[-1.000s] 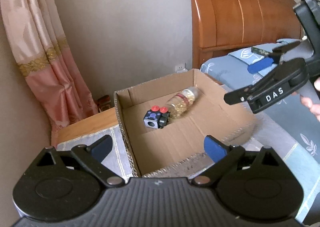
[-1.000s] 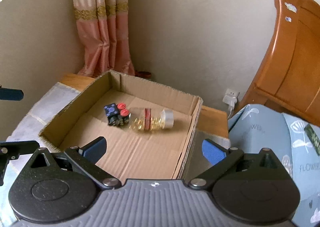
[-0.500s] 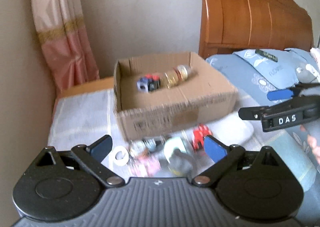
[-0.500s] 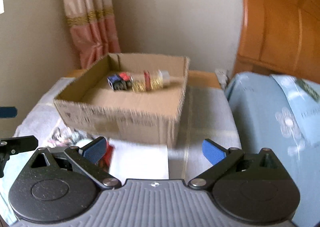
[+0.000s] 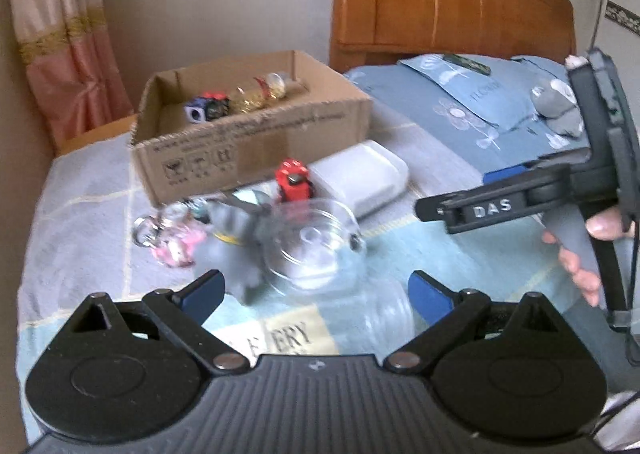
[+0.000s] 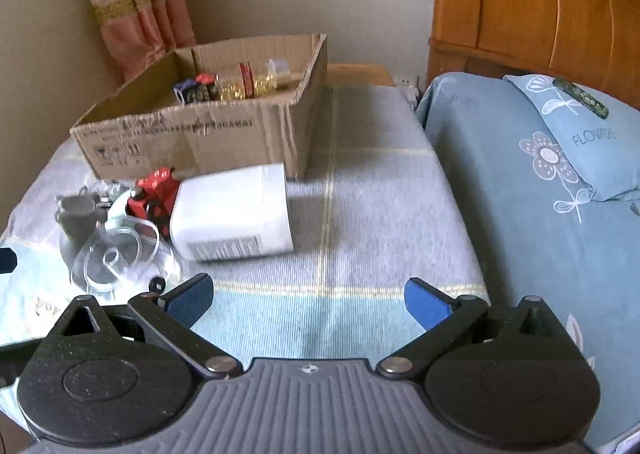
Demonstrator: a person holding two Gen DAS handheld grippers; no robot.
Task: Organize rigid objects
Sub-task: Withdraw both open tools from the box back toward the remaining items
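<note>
**Both grippers wide open over a cluttered blanket, box waiting at the far edge**

The left gripper (image 5: 316,290) hangs with its jaws spread apart and nothing between them, right above a clear glass dish (image 5: 312,242) and a grey figure (image 5: 236,226) that lie blurred on the striped blanket (image 6: 360,190). Just beyond those sit a red toy car (image 5: 294,182) and a pink keyring trinket (image 5: 172,242), all crowded close together.

The right gripper (image 6: 308,298) is likewise open and empty, over a bare stretch of blanket. A white plastic container (image 6: 232,214) lies on its side ahead of it and to its left, touching or almost touching the front wall of the cardboard box (image 6: 188,138). The red car is wedged just beside the container.

Inside the box, against its back wall, lie a dark blue cube toy (image 6: 188,92) and a bottle with gold contents (image 6: 248,84); most of the box floor looks free.

To the right of the container the blanket runs clear as far as the blue bedding (image 6: 520,182). In the left view a hand (image 5: 592,246) holds the right gripper's handle.
</note>
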